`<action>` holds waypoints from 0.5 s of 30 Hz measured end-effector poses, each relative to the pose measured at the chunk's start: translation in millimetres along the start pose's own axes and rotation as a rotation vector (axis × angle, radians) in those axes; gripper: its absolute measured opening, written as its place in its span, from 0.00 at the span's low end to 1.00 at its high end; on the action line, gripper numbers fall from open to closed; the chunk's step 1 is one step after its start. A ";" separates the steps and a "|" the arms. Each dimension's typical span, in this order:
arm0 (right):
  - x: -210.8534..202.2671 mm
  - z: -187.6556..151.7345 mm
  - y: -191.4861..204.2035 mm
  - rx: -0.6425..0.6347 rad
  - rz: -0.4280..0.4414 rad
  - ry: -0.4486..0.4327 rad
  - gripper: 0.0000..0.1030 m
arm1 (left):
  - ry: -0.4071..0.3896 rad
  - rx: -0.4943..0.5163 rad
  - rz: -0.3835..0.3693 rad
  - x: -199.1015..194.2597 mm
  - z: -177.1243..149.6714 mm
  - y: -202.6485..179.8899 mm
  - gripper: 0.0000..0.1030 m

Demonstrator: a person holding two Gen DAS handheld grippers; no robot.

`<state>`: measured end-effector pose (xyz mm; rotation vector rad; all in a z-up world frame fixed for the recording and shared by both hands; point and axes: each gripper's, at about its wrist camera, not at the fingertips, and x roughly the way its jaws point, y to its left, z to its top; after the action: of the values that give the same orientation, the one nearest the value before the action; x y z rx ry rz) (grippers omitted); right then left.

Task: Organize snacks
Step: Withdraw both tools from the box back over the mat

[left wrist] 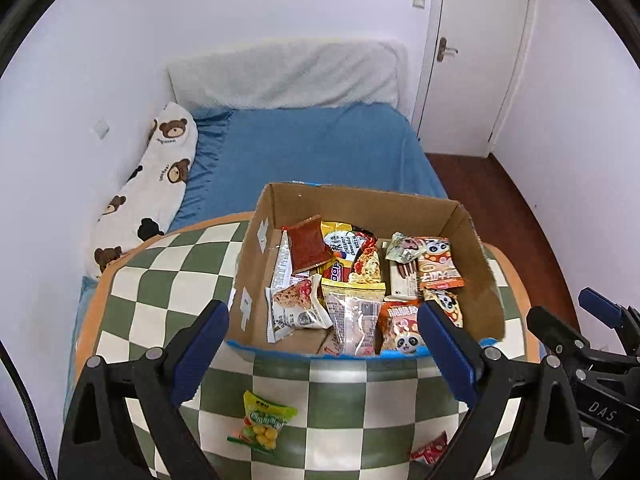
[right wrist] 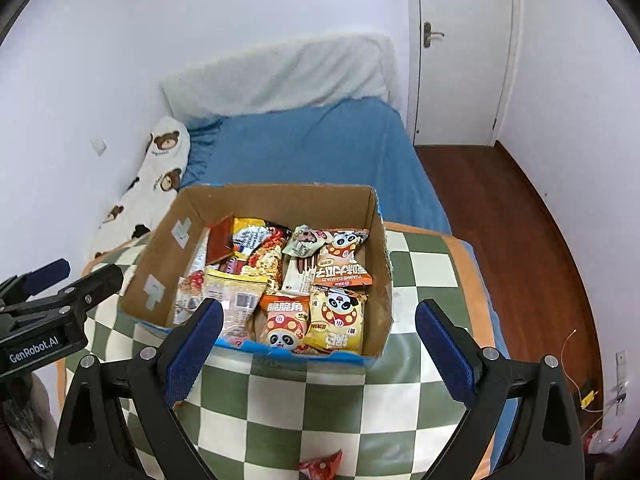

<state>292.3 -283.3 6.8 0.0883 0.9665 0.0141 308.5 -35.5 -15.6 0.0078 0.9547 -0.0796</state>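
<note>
Sideways, "GenRobot.AI" marks left hand-held gripper (right wrist: 46, 276).

I count one cardboard box (left wrist: 476, 240) ahead of my jaws, three panda snack packs (right wrist: 336, 316) inside, and two loose packets: green (left wrist: 264, 420), red (left wrist: 432, 448).

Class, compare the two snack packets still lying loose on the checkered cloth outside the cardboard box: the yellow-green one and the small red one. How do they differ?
The yellow-green packet is larger than the red packet. The yellow-green packet has a clear window showing yellow pieces; the red packet looks opaque. The yellow-green packet lies toward the left gripper's left finger, the red packet near its right finger. Both lie on the checkered cloth, outside the cardboard box, ungripped.
</note>
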 end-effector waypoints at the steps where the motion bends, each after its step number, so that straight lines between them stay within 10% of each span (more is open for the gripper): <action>1: -8.2 -2.4 0.3 0.000 -0.001 -0.011 0.96 | -0.011 0.000 -0.002 -7.0 -3.1 -0.3 0.94; 15: -65.0 -38.3 2.2 0.035 0.014 -0.076 0.97 | -0.067 0.006 0.008 -48.6 -37.6 -3.9 0.94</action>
<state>223.9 -281.7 38.7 0.1273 0.8907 0.0060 249.7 -34.7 2.4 0.0143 0.8877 -0.0744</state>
